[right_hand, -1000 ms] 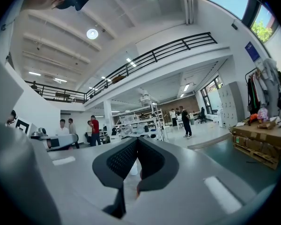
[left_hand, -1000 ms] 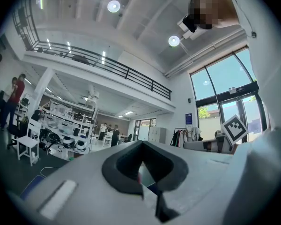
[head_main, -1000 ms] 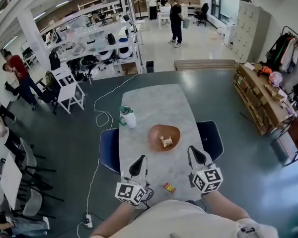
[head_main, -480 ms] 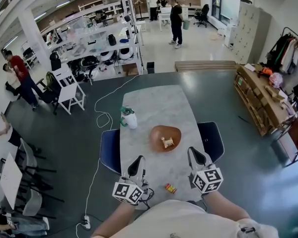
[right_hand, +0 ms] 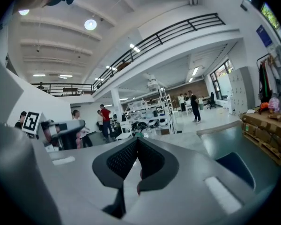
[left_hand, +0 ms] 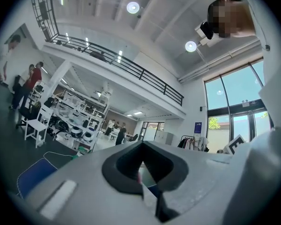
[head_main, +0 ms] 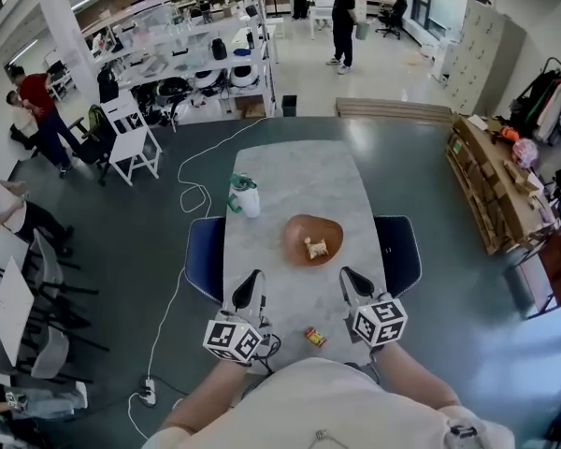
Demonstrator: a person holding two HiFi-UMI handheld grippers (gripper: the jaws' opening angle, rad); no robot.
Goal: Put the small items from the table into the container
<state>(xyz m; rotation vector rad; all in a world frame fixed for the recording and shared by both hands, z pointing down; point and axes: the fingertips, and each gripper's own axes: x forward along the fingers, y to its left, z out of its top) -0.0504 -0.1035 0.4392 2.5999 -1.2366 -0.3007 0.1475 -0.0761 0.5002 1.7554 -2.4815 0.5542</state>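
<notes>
Between the two grippers, a little behind their tips and near the table's close edge, lies a small red-and-yellow wrapped item (head_main: 314,337). Ahead of both tips, about midway between them, stands the round brown wooden bowl (head_main: 297,232), which I take for the container. One pale, lumpy small piece (head_main: 315,248) lies inside it already.

The left gripper (head_main: 250,283) has its dark jaws brought together with nothing between them. The right gripper (head_main: 349,277) is also closed and empty. Both hover low over the pale grey marble-patterned table (head_main: 299,171) and point forward. Neither touches the wrapped item.

In my judgement the step in hand is the approach to the last loose item, so the task seems about half done. The next move calls for one gripper to come back toward the person, open its jaws over the item and close on it.

The item looks small, flat and glossy, so it may slip on the smooth stone-like top. The bowl is shallow and smooth, with a wide mouth. Beyond the left gripper stands a white plastic bottle with a green cap (head_main: 246,199), well apart from the work.
</notes>
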